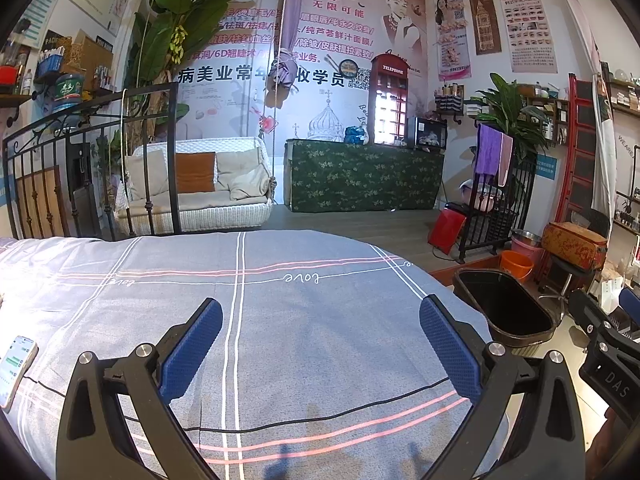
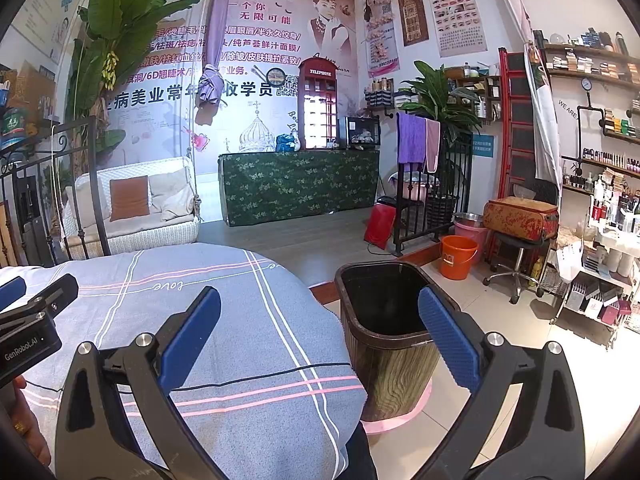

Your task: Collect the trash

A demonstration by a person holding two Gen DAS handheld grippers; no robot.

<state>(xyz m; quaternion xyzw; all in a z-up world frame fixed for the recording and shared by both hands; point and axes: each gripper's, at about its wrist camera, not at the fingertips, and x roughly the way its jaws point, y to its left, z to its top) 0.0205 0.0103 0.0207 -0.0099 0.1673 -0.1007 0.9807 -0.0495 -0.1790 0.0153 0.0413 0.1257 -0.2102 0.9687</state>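
A wood-grain trash bin (image 2: 394, 344) with a dark brown rim and black inside stands on the floor beside the bed; it also shows at the right of the left wrist view (image 1: 508, 308). My left gripper (image 1: 320, 344) is open and empty over the grey bedsheet (image 1: 280, 312). My right gripper (image 2: 320, 340) is open and empty, its left finger over the bed (image 2: 224, 320) and its right finger over the bin's rim. No loose trash shows on the sheet.
A phone (image 1: 16, 368) lies on the bed's left edge with a black cable (image 1: 320, 420) across the sheet. An iron bed frame (image 1: 100, 152), a wicker swing seat (image 1: 200, 184), a green-covered table (image 1: 364, 176), an orange bucket (image 2: 458, 256) and shelves (image 2: 600, 184) surround the floor.
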